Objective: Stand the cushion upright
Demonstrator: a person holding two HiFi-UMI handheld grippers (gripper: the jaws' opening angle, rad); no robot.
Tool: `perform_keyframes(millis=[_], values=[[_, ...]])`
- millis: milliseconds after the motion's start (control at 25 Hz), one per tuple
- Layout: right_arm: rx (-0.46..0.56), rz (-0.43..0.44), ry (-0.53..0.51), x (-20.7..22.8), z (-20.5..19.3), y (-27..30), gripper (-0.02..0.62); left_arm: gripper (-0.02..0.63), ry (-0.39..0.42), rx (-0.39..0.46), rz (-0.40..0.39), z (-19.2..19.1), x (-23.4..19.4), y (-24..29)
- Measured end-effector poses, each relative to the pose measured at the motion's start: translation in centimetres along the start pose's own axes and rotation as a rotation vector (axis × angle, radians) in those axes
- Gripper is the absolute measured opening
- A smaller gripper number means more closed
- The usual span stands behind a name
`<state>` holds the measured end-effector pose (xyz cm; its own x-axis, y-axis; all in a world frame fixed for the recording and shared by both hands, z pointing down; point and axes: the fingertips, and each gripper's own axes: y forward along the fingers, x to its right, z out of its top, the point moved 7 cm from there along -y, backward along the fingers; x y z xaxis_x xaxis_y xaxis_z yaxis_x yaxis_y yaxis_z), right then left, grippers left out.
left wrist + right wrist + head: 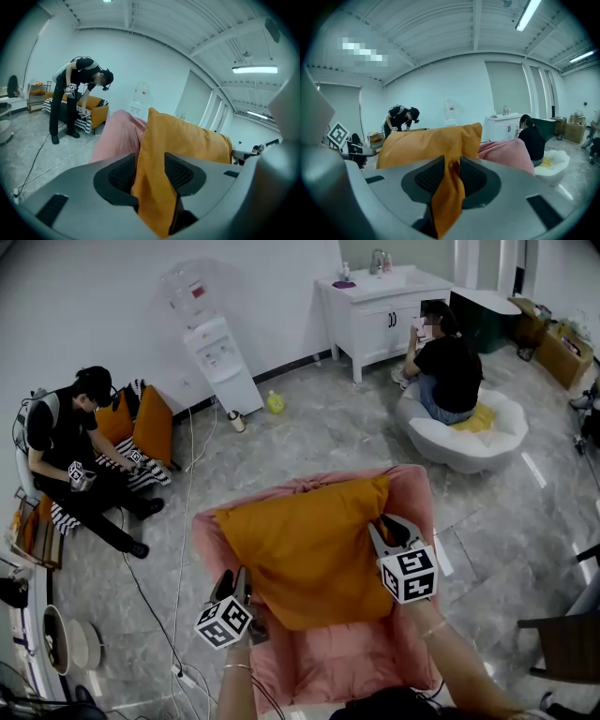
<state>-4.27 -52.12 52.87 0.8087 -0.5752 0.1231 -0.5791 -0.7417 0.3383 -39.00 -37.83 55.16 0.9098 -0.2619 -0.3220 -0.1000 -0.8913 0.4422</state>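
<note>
A large orange cushion (309, 549) leans against the back of a pink armchair (412, 502), tilted slightly with its top edge high. My left gripper (236, 582) is at its lower left edge and my right gripper (386, 532) at its right edge. In the left gripper view the cushion (187, 140) rises ahead and its fabric hangs loosely between the wide-set jaws of the left gripper (150, 173). In the right gripper view a thin fold of the cushion (426, 145) lies between the jaws of the right gripper (451, 176), which stand slightly parted.
A person (80, 442) bends by an orange sofa (150, 423) at the left. A water dispenser (220, 357) and a white cabinet (375, 315) line the far wall. Another person (450, 371) sits on a white pouf (469, 437). Cables (183, 521) run across the floor.
</note>
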Motion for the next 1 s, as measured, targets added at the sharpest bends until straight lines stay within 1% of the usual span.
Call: perform_keyframes(millis=[160,360,560,880,1000], values=[[0.004,-0.002,-0.007,-2.0,-0.2,-2.0,0.1,0.204,0.012,0.006,-0.004,-0.4,-0.6,-2.6],[0.004,0.01,-0.016,-4.4,-0.8,-5.6,0.091,0.183,0.037,0.002,-0.019,-1.4,-0.2,-6.3],[0.004,0.029,-0.026,-6.9,-2.2,-10.6,0.043,0.139,0.059,0.003,-0.038,-3.4,0.8,-11.3],[0.024,0.049,-0.015,-10.5,-3.7,-18.4,0.019,0.094,0.079,0.02,-0.084,-6.0,2.8,-19.0],[0.031,0.047,-0.017,-11.9,-4.2,-21.1,-0.011,0.077,0.085,0.026,-0.104,-7.0,3.3,-21.7]])
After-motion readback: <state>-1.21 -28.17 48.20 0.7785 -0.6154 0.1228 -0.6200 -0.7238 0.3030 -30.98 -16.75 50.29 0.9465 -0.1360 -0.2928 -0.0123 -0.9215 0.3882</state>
